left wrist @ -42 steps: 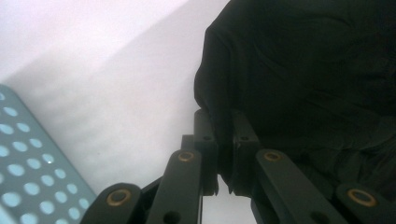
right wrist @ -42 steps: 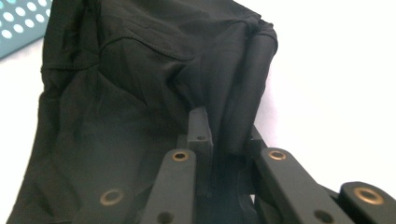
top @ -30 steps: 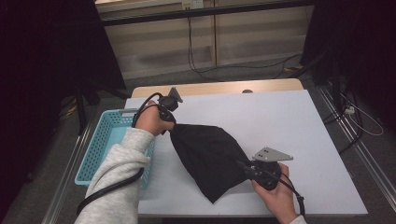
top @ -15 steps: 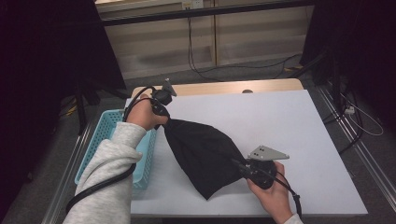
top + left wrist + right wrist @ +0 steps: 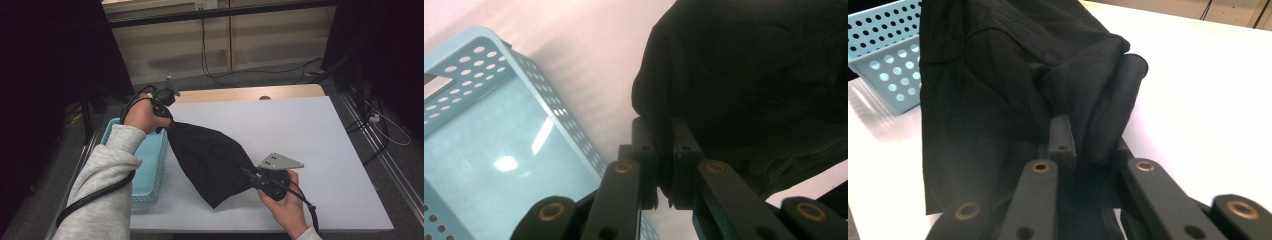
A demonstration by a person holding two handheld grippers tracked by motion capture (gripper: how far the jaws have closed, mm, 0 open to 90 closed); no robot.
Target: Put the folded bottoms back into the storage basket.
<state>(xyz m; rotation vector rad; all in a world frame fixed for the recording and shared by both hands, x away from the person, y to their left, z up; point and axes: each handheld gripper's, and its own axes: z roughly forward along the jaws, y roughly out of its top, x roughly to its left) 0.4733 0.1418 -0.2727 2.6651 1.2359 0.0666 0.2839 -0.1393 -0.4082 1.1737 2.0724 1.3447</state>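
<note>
A black cloth [image 5: 210, 160] hangs stretched between my two grippers above the white table [image 5: 310, 135]. My left gripper [image 5: 169, 120] is shut on the cloth's upper left corner, lifted near the basket; the left gripper view has black fabric [image 5: 744, 75] pinched between its jaws [image 5: 663, 150]. At the lower right my right gripper [image 5: 250, 175] is shut on the cloth's other end, and its own view has a bunched fold [image 5: 1098, 90] clamped by the gripper [image 5: 1088, 140]. The cloth's lower edge droops toward the table's front.
A light blue perforated basket [image 5: 150, 165] stands at the table's left edge, bare inside [image 5: 489, 165]. The right half of the table is white and bare. Beyond the far edge lie a wooden board [image 5: 250, 93] and cables on the floor.
My left gripper has risen and drifted left toward the basket, pulling the cloth's corner with it. The right gripper has shifted a little left along the table's front.
</note>
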